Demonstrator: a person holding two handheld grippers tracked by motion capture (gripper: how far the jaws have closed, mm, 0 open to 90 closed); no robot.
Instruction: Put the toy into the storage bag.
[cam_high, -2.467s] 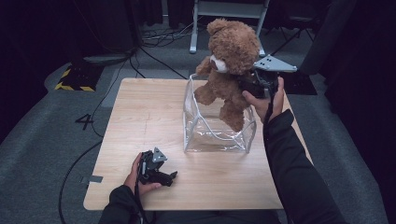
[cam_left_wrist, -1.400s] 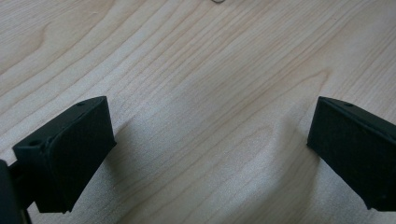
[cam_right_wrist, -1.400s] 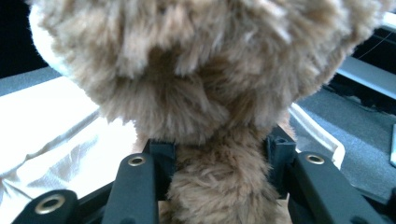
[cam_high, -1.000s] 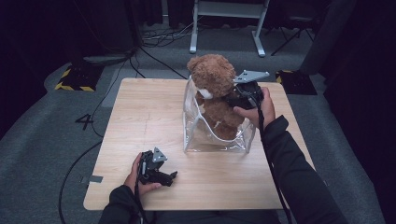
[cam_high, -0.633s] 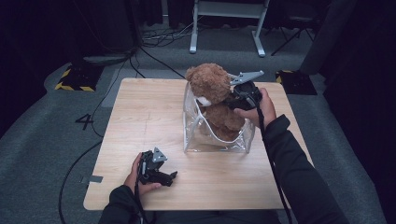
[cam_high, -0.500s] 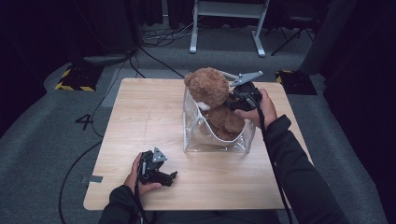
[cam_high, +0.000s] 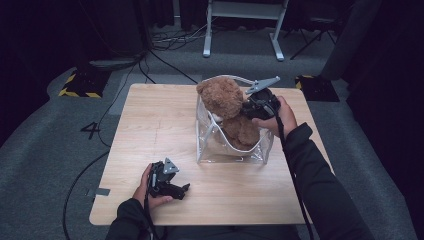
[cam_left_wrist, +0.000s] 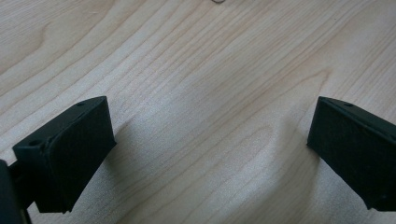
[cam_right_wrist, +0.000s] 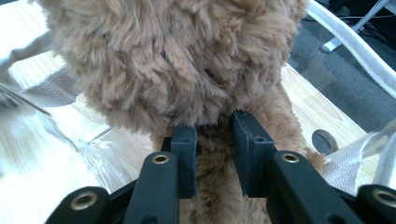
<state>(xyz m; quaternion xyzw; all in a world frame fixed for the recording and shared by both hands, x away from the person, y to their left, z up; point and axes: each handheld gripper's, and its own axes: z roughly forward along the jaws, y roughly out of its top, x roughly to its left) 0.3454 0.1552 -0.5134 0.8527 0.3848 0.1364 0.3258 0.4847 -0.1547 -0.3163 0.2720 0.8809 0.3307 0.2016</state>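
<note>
Right now the teddy bear's (cam_right_wrist: 187, 65) neck sits pinched between the right fingers (cam_right_wrist: 184, 149).

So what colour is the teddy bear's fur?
Light brown; the teddy bear shows best in the right gripper view.

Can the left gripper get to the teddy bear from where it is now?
Probably not without moving: the left gripper rests open near the table's front edge, and the clear bag's wall stands between it and the teddy bear.

The teddy bear's (cam_high: 231, 107) legs are blurred behind the clear bag (cam_high: 215, 150).
</note>
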